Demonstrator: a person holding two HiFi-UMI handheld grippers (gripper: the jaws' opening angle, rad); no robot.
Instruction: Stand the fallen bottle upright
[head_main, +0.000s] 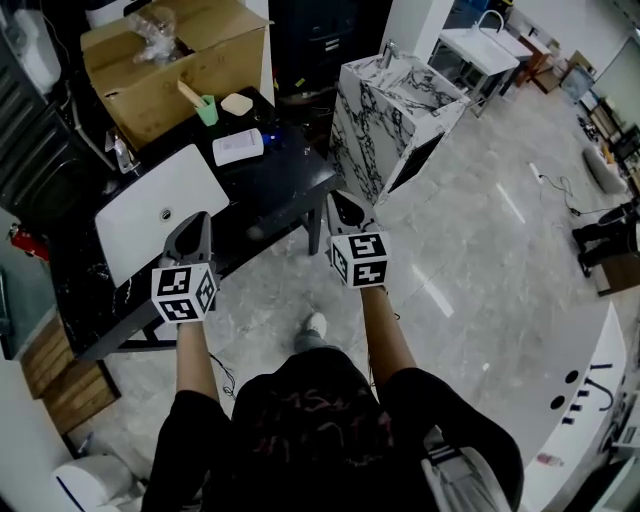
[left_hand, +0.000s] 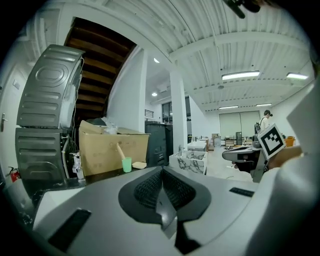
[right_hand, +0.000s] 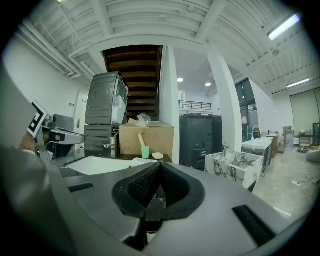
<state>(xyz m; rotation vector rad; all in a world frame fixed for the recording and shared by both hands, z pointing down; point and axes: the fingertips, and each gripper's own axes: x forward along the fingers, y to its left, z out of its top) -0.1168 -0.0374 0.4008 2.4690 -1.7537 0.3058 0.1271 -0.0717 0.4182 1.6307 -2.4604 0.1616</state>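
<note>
Find left gripper (head_main: 198, 222) and right gripper (head_main: 347, 205) shut, empty; cannot spot bottle on table (head_main: 285, 188), so presume light, grip mid-body.

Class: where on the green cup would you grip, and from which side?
Probably its side wall, from the open side of the table: the green cup stands upright, a stick leans out of its top, and the cardboard box stands behind.

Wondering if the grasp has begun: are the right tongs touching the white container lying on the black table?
Apart. Head view shows bare tabletop between the right tongs and the white container.
</note>
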